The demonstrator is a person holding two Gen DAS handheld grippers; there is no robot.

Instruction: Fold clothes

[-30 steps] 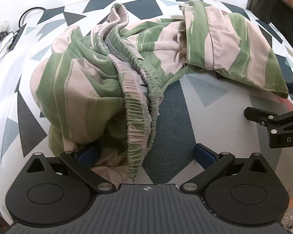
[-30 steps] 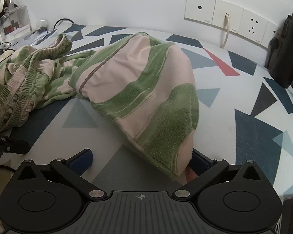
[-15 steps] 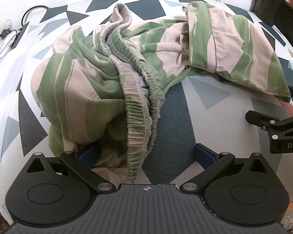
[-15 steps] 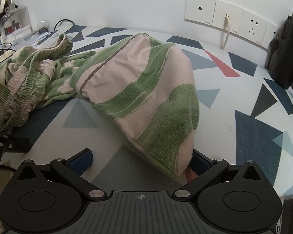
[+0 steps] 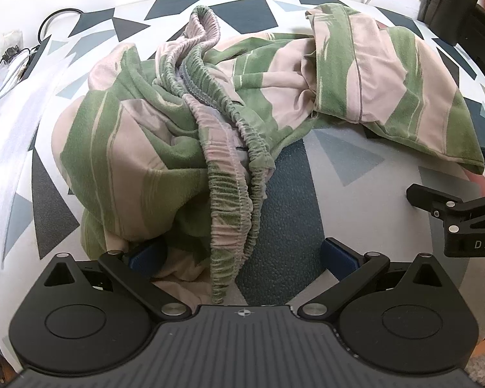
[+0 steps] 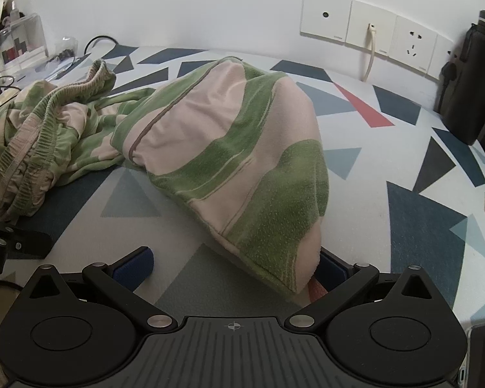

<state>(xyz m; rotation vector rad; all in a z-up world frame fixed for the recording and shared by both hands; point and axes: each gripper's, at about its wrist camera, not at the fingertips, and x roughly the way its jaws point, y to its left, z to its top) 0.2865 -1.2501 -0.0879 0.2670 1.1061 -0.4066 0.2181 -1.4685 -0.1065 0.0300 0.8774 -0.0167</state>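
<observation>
Green-and-pink fleece trousers (image 5: pixel 165 148) lie crumpled on the patterned table cover (image 5: pixel 287 213). Their elastic waistband (image 5: pixel 232 194) runs down the middle toward me. My left gripper (image 5: pixel 242 253) is open, and the waistband end and bunched cloth lie between its blue pads. One trouser leg (image 6: pixel 242 161) stretches toward my right gripper (image 6: pixel 232 263), which is open, with the leg's hem (image 6: pixel 291 271) lying between its pads close to the right one. The right gripper also shows at the right edge of the left wrist view (image 5: pixel 452 213).
Wall sockets (image 6: pixel 371 35) with a plugged cable are on the back wall. A black bag (image 6: pixel 468 80) stands at the right. Cables and a clear box (image 6: pixel 19 45) sit at the far left. White paper (image 5: pixel 13 135) lies left of the trousers.
Both grippers have crept slightly forward toward the cloth. The trousers have not moved and both grippers stay open.
</observation>
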